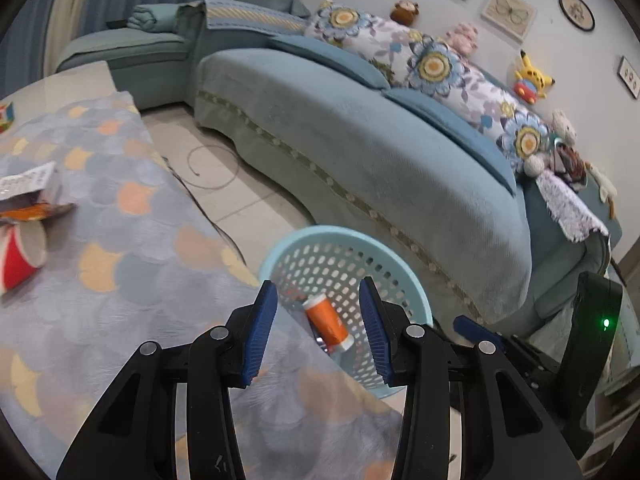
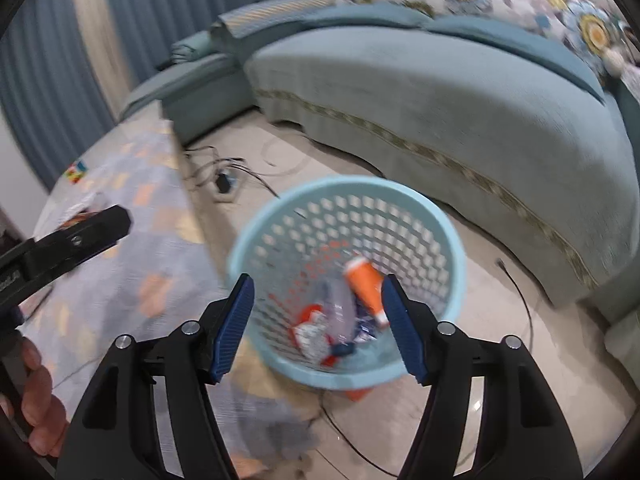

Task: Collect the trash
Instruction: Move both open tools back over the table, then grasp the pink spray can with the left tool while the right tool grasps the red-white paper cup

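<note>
A light blue perforated trash basket point(image 2: 448, 236) stands on the floor beside the table; it also shows in the left wrist view point(image 1: 384, 252). Inside lie an orange bottle point(image 2: 366, 280), a clear plastic bottle point(image 2: 340, 312) and crumpled wrappers point(image 2: 312, 332). The orange bottle point(image 1: 326, 320) shows in the left wrist view too. My right gripper point(image 2: 318, 320) is open and empty above the basket. My left gripper point(image 1: 318, 330) is open and empty over the table edge, next to the basket. A red paper cup point(image 1: 20, 260) and a crumpled wrapper point(image 1: 28, 196) lie on the table at the left.
The table carries a grey cloth with orange patches point(image 1: 140, 264). A teal curved sofa point(image 1: 360, 152) with floral cushions runs behind the basket. Cables and a power strip point(image 2: 226, 182) lie on the tiled floor. A Rubik's cube point(image 2: 76, 170) sits at the table's far end.
</note>
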